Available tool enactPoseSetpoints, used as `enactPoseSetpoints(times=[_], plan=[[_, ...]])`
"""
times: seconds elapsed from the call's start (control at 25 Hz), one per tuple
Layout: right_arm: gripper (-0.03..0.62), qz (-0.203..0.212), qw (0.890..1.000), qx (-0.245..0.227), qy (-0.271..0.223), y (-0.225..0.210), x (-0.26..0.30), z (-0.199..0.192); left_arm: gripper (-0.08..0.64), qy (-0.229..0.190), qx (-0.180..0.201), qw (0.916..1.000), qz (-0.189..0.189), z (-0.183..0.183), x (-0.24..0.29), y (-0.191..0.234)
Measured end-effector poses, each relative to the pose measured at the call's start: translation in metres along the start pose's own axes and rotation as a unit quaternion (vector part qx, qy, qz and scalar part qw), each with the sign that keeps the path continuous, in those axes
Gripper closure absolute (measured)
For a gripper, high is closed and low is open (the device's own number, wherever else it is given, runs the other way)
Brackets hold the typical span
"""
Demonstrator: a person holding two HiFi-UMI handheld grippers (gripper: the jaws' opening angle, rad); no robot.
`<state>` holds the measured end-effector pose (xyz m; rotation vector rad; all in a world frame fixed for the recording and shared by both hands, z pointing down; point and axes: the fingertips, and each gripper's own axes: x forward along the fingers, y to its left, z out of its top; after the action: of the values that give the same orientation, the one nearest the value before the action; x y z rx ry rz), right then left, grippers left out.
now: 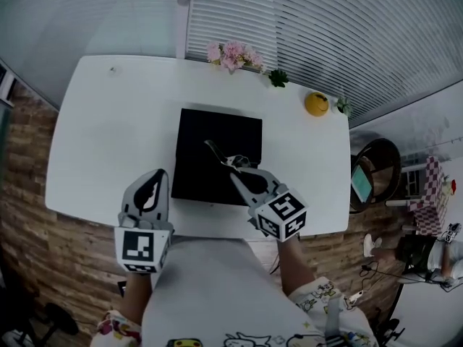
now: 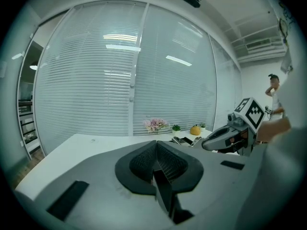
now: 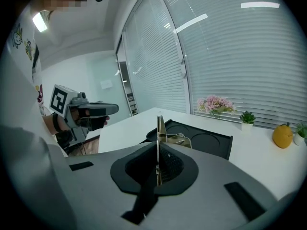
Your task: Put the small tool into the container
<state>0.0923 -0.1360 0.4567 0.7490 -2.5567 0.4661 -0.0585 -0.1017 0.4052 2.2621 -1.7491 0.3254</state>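
Observation:
A black container (image 1: 195,139) with round recesses lies flat in the middle of the white table (image 1: 108,129). My right gripper (image 1: 235,170) hovers over its near right part, shut on a small thin metal tool (image 1: 216,152) that sticks out past the fingertips toward the container's centre. In the right gripper view the tool (image 3: 159,127) stands edge-on between the closed jaws of the right gripper (image 3: 158,152), with the container (image 3: 213,142) just beyond. My left gripper (image 1: 157,176) is at the table's front edge, left of the container, shut and empty; in its own view the left gripper (image 2: 156,150) has its pads together.
Along the table's far edge stand pink flowers (image 1: 233,54), a small green plant (image 1: 278,77), a yellow fruit (image 1: 316,103) and another small plant (image 1: 343,106). A round chair (image 1: 376,170) sits off the table's right end. Window blinds run behind the table.

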Motion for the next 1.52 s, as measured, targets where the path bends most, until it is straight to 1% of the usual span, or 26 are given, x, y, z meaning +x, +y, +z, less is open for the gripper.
enactPoseSetpoints(times=[0.28, 0.4, 0.52, 0.6, 0.84, 0.96, 1.08, 1.32, 1.52], plan=[[0.591, 0.053, 0.997, -0.008, 0.057, 0.017, 0.012, -0.019, 0.554, 0.008, 0.005, 0.9998, -0.015, -0.01, 0.001, -0.008], [0.591, 0.069, 0.994, -0.013, 0.08, 0.021, 0.016, -0.027, 0.554, 0.015, -0.006, 0.9996, -0.022, -0.015, 0.003, -0.013], [0.591, 0.088, 0.991, -0.018, 0.101, 0.024, 0.02, -0.033, 0.554, 0.015, 0.005, 0.9994, -0.03, -0.019, 0.003, -0.016], [0.591, 0.1, 0.988, -0.023, 0.118, 0.026, 0.022, -0.037, 0.554, 0.016, 0.005, 0.9993, -0.035, -0.022, 0.005, -0.018], [0.591, 0.12, 0.98, -0.038, 0.157, 0.026, 0.031, -0.048, 0.554, 0.024, 0.0, 0.9988, -0.042, -0.032, 0.009, -0.022], [0.591, 0.129, 0.976, -0.037, 0.169, 0.026, 0.034, -0.051, 0.554, 0.029, -0.012, 0.9985, -0.044, -0.036, 0.011, -0.024], [0.591, 0.147, 0.971, -0.041, 0.187, 0.029, 0.038, -0.054, 0.554, 0.032, -0.008, 0.9985, -0.043, -0.038, 0.012, -0.023], [0.591, 0.174, 0.958, -0.049, 0.222, 0.033, 0.044, -0.064, 0.554, 0.039, -0.018, 0.9983, -0.04, -0.046, 0.011, -0.022], [0.591, 0.195, 0.945, -0.057, 0.257, 0.036, 0.049, -0.075, 0.554, 0.045, -0.022, 0.998, -0.039, -0.053, 0.009, -0.017]])
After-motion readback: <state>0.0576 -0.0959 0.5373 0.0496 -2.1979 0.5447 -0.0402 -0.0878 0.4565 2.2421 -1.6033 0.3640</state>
